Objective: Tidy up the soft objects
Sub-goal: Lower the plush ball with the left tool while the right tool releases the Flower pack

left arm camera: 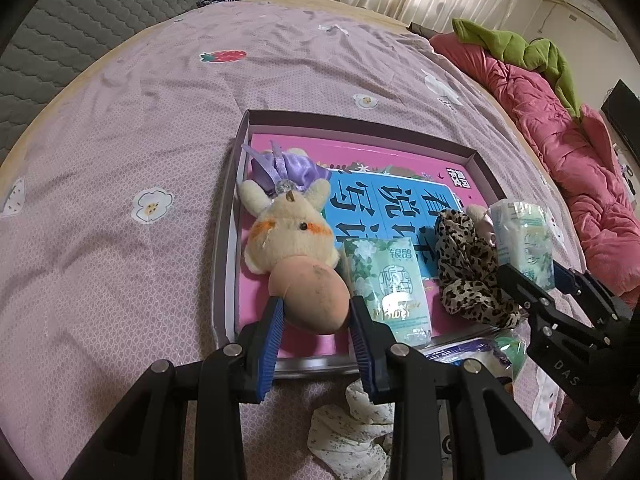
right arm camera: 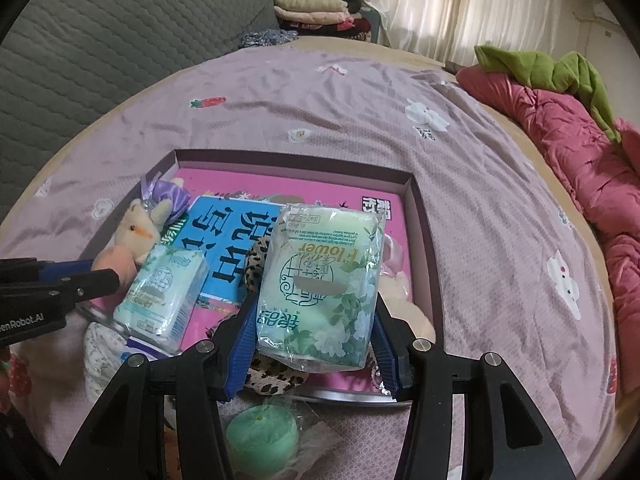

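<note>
A shallow box (left arm camera: 236, 216) with a pink floor lies on the bed. My left gripper (left arm camera: 316, 316) is shut on the orange end of a cream plush toy (left arm camera: 288, 232) that lies in the box's left part. A green tissue pack (left arm camera: 388, 284) lies in the box next to it, and also shows in the right wrist view (right arm camera: 164, 300). A leopard-print cloth (left arm camera: 468, 264) lies further right. My right gripper (right arm camera: 316, 332) is shut on a second green tissue pack (right arm camera: 324, 284), held above the box (right arm camera: 424, 240) and the leopard cloth (right arm camera: 272, 376).
A white flowered cloth (left arm camera: 352, 432) and a green round item in clear wrap (right arm camera: 262, 436) lie on the lilac bedsheet in front of the box. A pink quilt (left arm camera: 560, 152) with a green blanket (left arm camera: 516, 48) runs along the right. Folded clothes (right arm camera: 316, 12) are stacked at the far end.
</note>
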Tool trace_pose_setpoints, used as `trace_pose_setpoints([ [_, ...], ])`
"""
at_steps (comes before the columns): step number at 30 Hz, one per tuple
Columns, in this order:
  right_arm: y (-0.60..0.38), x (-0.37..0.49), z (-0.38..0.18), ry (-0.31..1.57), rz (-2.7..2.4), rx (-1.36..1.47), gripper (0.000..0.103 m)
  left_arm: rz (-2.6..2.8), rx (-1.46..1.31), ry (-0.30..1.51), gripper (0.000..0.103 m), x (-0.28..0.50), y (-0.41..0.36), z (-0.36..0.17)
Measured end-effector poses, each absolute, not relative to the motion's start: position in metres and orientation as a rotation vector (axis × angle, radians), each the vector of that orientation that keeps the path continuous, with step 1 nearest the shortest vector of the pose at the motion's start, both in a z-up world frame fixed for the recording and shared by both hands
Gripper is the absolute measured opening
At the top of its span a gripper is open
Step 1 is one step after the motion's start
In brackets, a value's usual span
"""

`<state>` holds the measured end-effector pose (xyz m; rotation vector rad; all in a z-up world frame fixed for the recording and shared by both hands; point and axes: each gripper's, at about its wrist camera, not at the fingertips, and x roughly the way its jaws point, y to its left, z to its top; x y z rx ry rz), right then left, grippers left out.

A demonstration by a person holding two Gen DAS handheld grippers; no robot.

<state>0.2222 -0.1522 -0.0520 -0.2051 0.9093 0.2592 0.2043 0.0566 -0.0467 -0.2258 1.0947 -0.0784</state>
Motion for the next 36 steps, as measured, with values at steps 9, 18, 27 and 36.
trace_pose_setpoints([
  [9,-0.156,0.224,-0.058,0.919,0.259,-0.178,0.053,-0.084,-0.219,1.094,0.034,0.203,0.054,-0.046],
  [18,-0.149,0.224,-0.062,0.928,0.275,-0.186,0.054,-0.084,-0.220,1.096,0.034,0.203,0.054,-0.046],
  [27,-0.148,0.224,-0.062,0.931,0.285,-0.176,0.064,-0.083,-0.219,1.096,0.034,0.203,0.054,-0.046],
  [36,-0.151,0.219,-0.057,0.921,0.277,-0.163,0.071,-0.081,-0.223,1.099,0.034,0.203,0.054,-0.046],
])
